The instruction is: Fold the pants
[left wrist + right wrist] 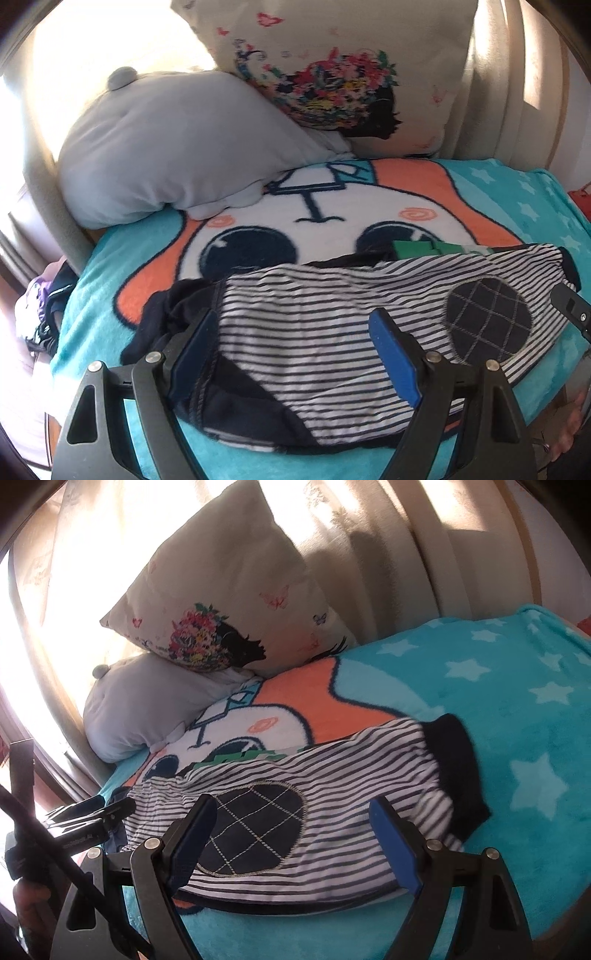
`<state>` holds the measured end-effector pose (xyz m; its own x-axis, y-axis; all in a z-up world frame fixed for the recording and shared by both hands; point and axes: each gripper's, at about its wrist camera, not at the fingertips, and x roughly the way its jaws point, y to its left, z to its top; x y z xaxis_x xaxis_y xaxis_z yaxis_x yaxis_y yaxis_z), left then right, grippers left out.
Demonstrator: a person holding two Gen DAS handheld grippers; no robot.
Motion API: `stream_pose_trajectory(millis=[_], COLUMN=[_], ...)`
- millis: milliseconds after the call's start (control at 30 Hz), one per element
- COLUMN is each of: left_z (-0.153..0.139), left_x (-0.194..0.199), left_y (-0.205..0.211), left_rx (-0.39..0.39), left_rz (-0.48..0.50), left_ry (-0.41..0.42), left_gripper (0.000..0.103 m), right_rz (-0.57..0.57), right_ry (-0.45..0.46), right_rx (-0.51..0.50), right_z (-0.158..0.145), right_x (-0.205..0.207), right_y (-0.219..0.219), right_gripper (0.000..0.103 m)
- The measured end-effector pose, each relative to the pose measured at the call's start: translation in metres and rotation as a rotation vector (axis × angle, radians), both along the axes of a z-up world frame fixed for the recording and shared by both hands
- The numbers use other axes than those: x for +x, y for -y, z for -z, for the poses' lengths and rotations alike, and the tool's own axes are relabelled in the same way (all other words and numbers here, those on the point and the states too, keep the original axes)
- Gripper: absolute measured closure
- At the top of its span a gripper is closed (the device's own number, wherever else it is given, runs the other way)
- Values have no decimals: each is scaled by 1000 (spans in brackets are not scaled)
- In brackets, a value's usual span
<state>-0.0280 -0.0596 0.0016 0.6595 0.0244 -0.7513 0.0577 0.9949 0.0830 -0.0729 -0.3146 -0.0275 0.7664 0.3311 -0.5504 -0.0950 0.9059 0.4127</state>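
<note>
The left tool (299, 339) hangs with its blue-padded fingers spread wide over the waist end of the striped pants (332, 321), nothing pinched between them; the cloth lies under and between the pads, and whether a pad brushes it cannot be told. The right tool (295, 827) is likewise spread, its fingers standing to either side of the dark quilted knee patch (255, 823) without closing on it. The pants lie flat across the near part of the bed, on a turquoise star-printed blanket (517, 686) with a big cartoon face in white and orange. Their dark cuff (461, 764) points to the right in the right wrist view, and the dark waistband bunches at the left in the left wrist view. A green strip (417, 248) shows just behind the pants' far edge. At the head of the bed a grey plush pillow (166, 147) lies beside a cream cushion with a flower-haired silhouette (332, 66), which leans against pale curtains (369, 535).
</note>
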Motion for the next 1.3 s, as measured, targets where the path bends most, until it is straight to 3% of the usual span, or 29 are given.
stream_pose_trajectory(millis=[300, 567, 900, 1167, 1233, 1267, 1300], left_z=[-22, -26, 10, 38, 44, 43, 43], left_x=[24, 49, 90, 99, 96, 94, 93], left_y=[55, 135, 230, 280, 286, 286, 287], left_rx=[-147, -177, -201, -175, -152, -142, -139], left_rz=[228, 411, 680, 841, 862, 869, 880], left_ry=[-33, -63, -268, -380, -393, -384, -383], left_gripper=[20, 20, 20, 20, 20, 23, 44], right_rz=[101, 156, 138, 103, 101, 100, 95], right_ry=[13, -14, -63, -43, -36, -32, -32], right_rx=[3, 20, 63, 10, -6, -13, -15], right_z=[-1, 10, 30, 31, 32, 33, 34], right_x=[-19, -28, -20, -10, -8, -8, -7], right_y=[44, 68, 70, 51, 47, 45, 43], right_gripper=[14, 13, 13, 12, 14, 23, 37])
